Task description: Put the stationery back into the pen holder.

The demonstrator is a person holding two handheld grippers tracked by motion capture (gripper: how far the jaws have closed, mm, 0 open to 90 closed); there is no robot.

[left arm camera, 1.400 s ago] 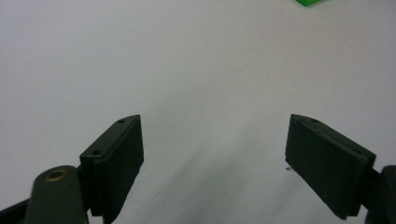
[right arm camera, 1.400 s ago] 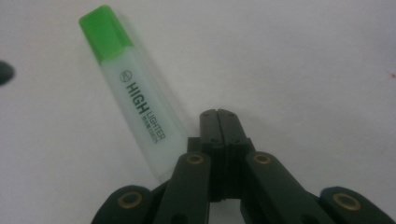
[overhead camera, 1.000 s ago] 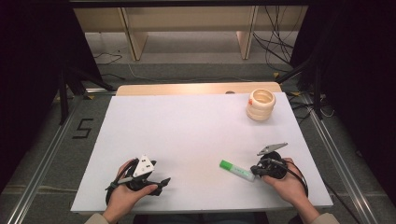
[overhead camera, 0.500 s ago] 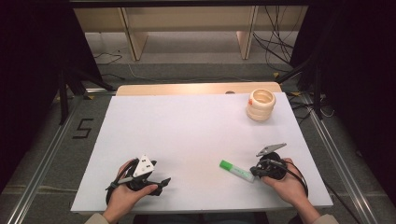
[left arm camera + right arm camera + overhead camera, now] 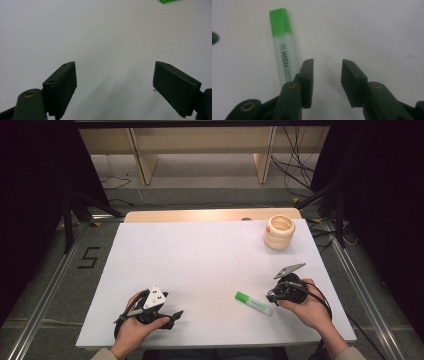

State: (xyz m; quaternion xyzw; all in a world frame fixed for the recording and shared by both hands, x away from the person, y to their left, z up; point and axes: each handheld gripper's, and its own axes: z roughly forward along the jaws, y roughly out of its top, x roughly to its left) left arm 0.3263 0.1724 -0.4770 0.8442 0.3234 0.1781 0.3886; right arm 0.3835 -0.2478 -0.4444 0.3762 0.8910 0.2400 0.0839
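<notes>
We see our left gripper (image 5: 115, 82) with jaws wide apart over the white table (image 5: 100, 32), green highlighter (image 5: 169, 1) tip at the view's top edge.

Green-capped white highlighter (image 5: 254, 303), cream ridged cup (image 5: 279, 232), white table (image 5: 210, 260), black jaws.

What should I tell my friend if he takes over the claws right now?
Left claw: open wide, nothing in it, low over the white table.
Right claw: open, empty; the green highlighter lies flat just outside its left jaw, not between the jaws.
The cream ringed cup stands upright at the far right of the table.
Done: nothing picked up yet.
Left: probably shift the right claw over the highlighter and close.
</notes>
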